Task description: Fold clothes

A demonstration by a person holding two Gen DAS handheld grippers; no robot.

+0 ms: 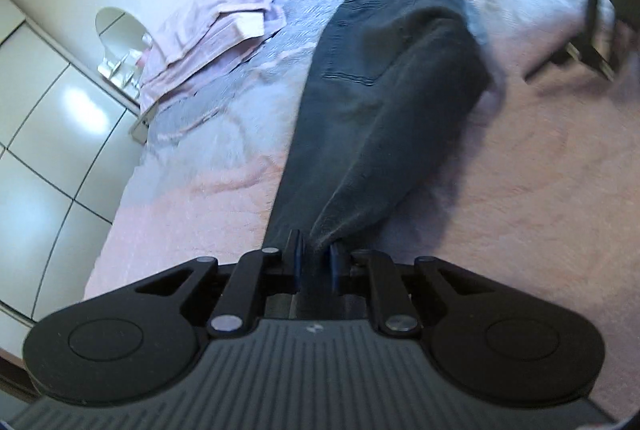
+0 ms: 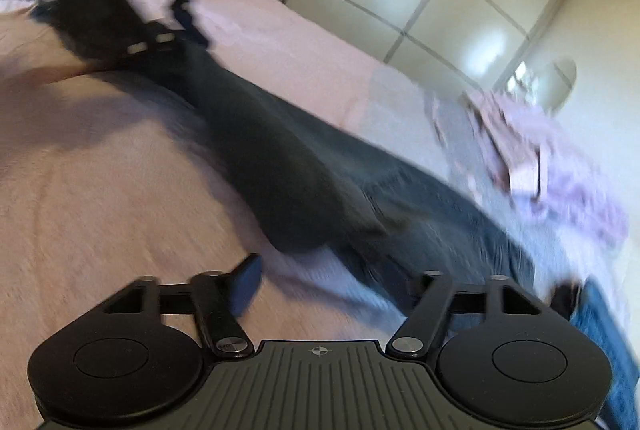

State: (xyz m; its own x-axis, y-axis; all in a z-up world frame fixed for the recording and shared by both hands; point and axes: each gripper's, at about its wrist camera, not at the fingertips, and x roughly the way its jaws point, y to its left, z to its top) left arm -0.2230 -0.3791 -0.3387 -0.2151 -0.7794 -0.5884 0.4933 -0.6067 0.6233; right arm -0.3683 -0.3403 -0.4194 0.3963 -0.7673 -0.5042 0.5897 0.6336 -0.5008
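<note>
Blurring right-wrist view of dark trousers (image 2: 280, 166)

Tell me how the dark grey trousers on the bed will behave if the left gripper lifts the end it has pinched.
The dark grey trousers will probably hang limp: the cloth already creases and bunches toward the left gripper. They look fairly heavy for clothing, being thick denim-like fabric with a stitched pocket. The far end would likely drag across the pink bedspread rather than rise.

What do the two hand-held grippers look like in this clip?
Both match: the left hand-held gripper and right hand-held gripper are matte black, with a ribbed grey centre plate bearing a small crosshair mark, round discs either side, silver pivot pins, and dark blue finger pads. No cables or sleeves show.
</note>
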